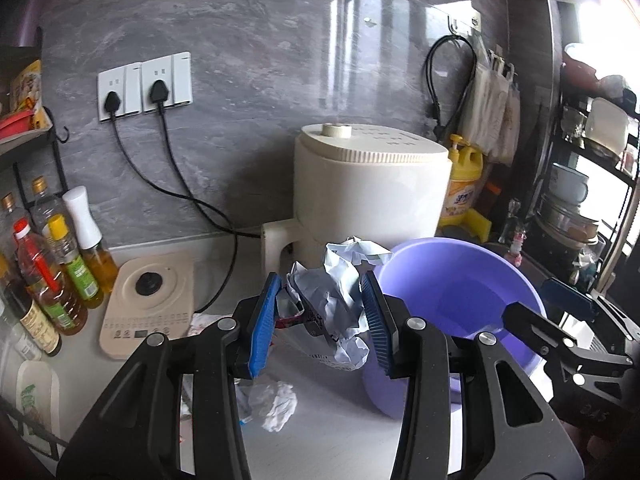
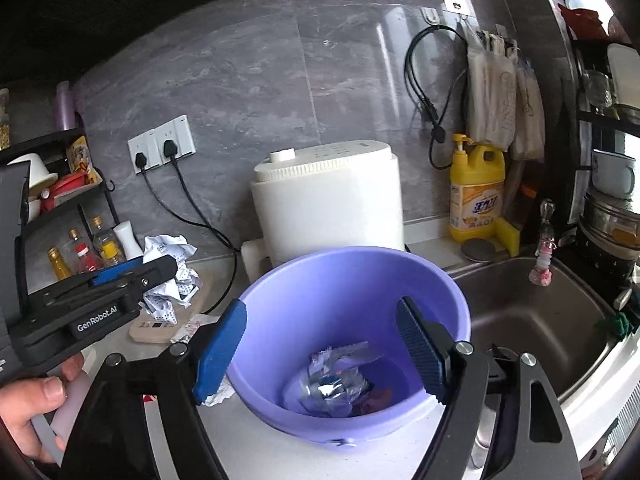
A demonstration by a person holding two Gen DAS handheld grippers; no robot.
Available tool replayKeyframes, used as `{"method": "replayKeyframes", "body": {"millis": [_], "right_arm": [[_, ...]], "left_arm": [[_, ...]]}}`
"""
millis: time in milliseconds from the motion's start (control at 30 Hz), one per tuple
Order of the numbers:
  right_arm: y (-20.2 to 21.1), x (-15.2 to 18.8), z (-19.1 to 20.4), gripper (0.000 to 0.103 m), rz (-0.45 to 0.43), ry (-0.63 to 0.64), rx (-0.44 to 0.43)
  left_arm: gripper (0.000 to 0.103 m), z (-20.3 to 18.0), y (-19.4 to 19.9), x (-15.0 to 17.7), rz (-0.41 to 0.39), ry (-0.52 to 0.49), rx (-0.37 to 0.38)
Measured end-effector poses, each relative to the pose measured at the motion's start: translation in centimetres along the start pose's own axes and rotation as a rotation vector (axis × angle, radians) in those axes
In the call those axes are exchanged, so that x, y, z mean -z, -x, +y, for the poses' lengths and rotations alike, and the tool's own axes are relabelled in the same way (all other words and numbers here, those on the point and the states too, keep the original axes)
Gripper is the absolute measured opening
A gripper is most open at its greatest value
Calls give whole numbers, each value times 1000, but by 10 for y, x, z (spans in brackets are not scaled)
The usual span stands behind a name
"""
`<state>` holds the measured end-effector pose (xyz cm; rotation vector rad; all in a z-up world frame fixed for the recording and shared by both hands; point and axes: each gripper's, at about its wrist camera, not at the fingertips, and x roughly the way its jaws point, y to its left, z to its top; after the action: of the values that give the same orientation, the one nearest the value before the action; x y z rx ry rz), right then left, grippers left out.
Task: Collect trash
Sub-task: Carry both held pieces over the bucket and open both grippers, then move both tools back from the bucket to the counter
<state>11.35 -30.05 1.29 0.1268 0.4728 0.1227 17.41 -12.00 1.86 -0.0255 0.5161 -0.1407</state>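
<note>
A glossy grey marble-look wall (image 1: 248,40) backs a pale, smooth countertop (image 1: 320,432). To the right a brushed steel sink (image 2: 532,320) sits sunk into the counter. Against the wall stands a cream, drum-shaped appliance (image 1: 368,196) with a ribbed lid rim. In front of it, a round lavender plastic basin (image 2: 448,300) rests on the counter; crinkled silver foil wrappers (image 2: 336,376) lie at its bottom. The right gripper (image 2: 320,350) hangs over the basin with its blue ribbed pads spread wide, nothing between them. The left gripper (image 1: 322,320), just left of the basin, has its pads pressed against a large wad of crumpled printed paper (image 1: 340,292), lifted clear of the counter. A flat cream scale-like pad (image 1: 148,304) lies by the oil bottles (image 1: 56,280). A smaller crumpled white paper ball (image 1: 276,404) lies on the counter beneath the left gripper.
</note>
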Motion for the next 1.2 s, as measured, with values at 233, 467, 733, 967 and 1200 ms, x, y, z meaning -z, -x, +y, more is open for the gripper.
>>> {"method": "replayKeyframes", "body": {"millis": [233, 467, 733, 967, 1200], "right_arm": [[10, 4, -18, 78, 1, -48, 41], [24, 5, -40, 79, -6, -81, 102], [27, 9, -57, 80, 5, -108, 140], [23, 10, -50, 84, -3, -114, 101], [14, 11, -28, 95, 7, -108, 29]], "left_arm": [[42, -19, -17, -5, 16, -32, 54], [43, -48, -35, -8, 28, -69, 125], [85, -67, -49, -7, 29, -86, 166], [93, -48, -42, -4, 35, -70, 111], [96, -9, -17, -1, 22, -75, -7]]}}
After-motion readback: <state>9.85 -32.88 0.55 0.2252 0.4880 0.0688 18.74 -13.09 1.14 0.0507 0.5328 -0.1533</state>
